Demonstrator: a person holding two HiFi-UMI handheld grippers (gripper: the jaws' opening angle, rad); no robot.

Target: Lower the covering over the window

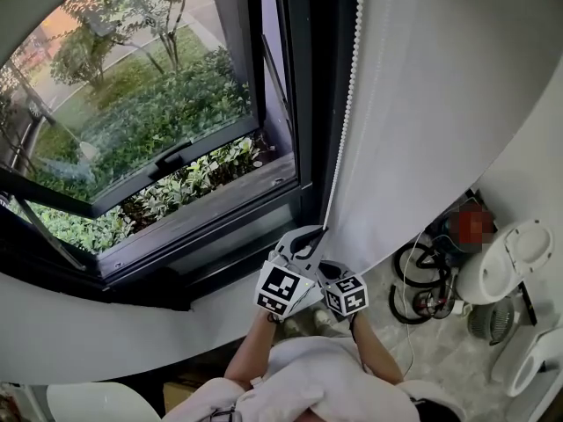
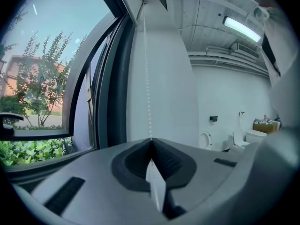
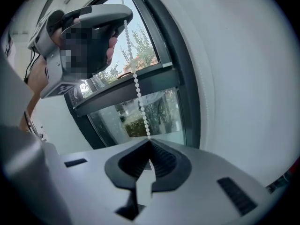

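Beside the window (image 1: 158,121), the bead chain (image 1: 349,95) of the white blind (image 1: 431,104) is pinched by left tool (image 2: 151,140) and right tool (image 3: 150,142), left uppermost. Risk: beads may be slipped, or chain derailed, if pulled askew.

This seems to be a bathroom or washroom, with a garden outside. A white toilet (image 2: 205,140) stands against a plain white wall (image 2: 225,93), and a strip light (image 2: 241,28) is on the ceiling. The dark-framed window (image 1: 303,104) looks out on green shrubs (image 1: 149,112) and trees (image 2: 42,78).
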